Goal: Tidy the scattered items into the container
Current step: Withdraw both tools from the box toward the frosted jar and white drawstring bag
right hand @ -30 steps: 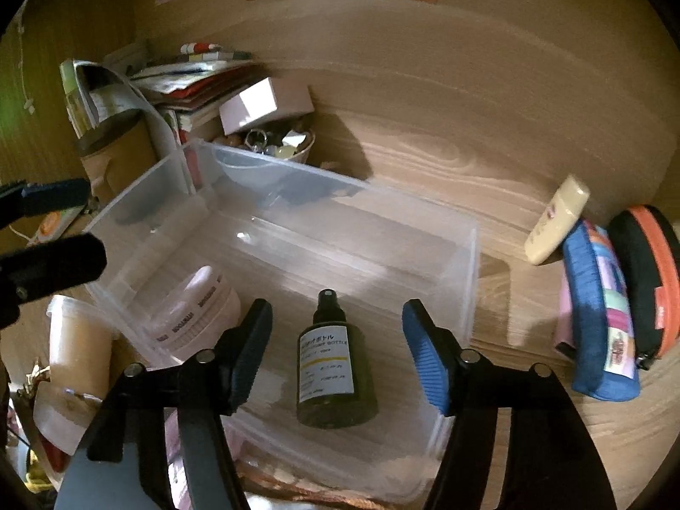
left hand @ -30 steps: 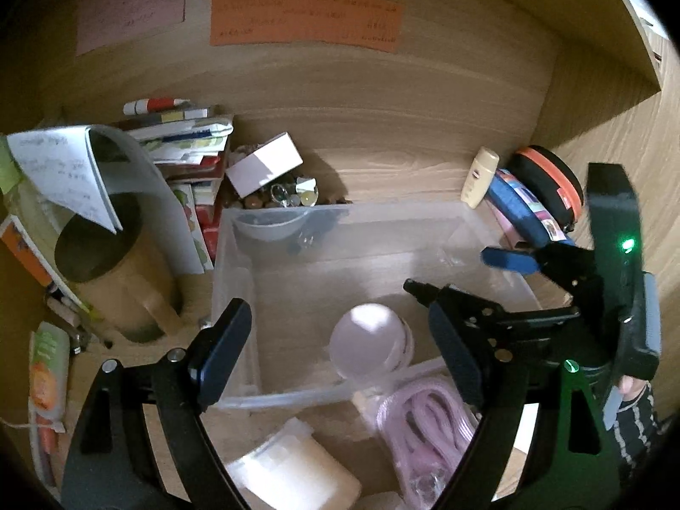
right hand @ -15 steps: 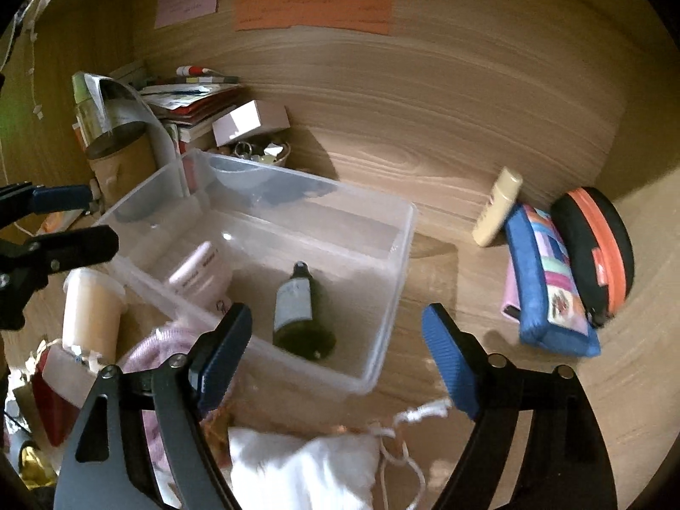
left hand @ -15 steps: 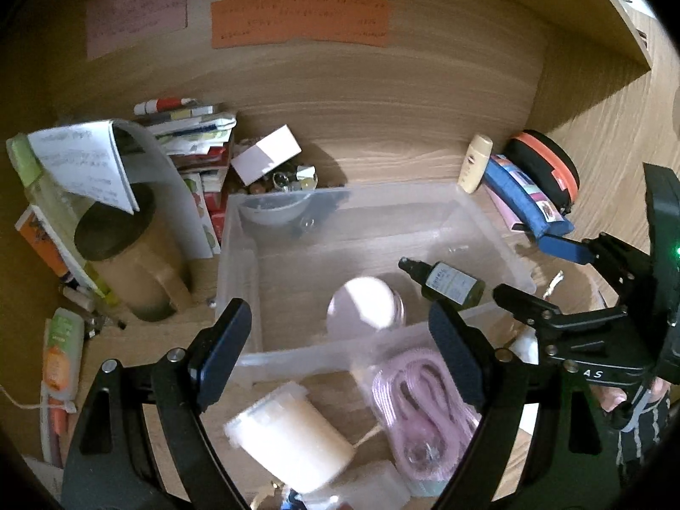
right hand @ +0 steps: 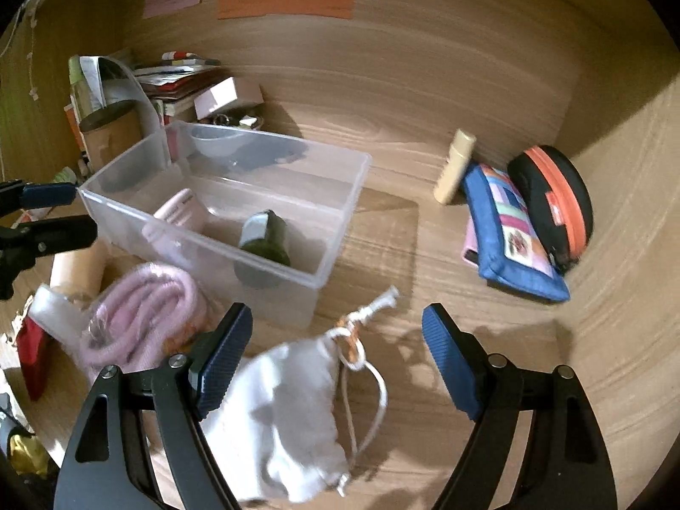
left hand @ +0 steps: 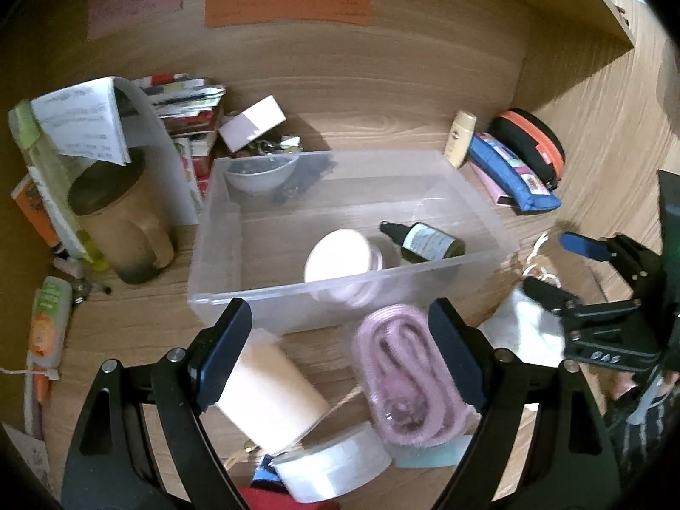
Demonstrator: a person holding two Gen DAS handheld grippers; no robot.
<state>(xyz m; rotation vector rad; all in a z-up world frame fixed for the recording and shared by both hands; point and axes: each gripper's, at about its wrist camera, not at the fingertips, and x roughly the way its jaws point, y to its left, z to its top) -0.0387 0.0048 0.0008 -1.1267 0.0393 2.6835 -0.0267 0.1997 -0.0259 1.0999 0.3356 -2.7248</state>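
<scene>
**Both grippers wide and empty over the leftover clutter**

The right gripper (right hand: pixel 338 357) hangs wide open, holding nothing, over the white drawstring pouch (right hand: pixel 289 416) at 6 o'clock on the tabletop (right hand: pixel 425 233). The left gripper (left hand: pixel 340 352) is equally wide and empty. The clear plastic container (left hand: pixel 238 297) at 12 o'clock already holds a dark green spray bottle (left hand: pixel 429 243) and a white-lidded jar (left hand: pixel 340 255). Outside it, the pouch looks soft and light; pinching its bunched body seems safer than the cord. The coiled pink cable (left hand: pixel 403 378) is floppy, best taken across the bundle. The cream cylinder (left hand: pixel 267 386) looks rigid, smooth and liable to roll.
</scene>
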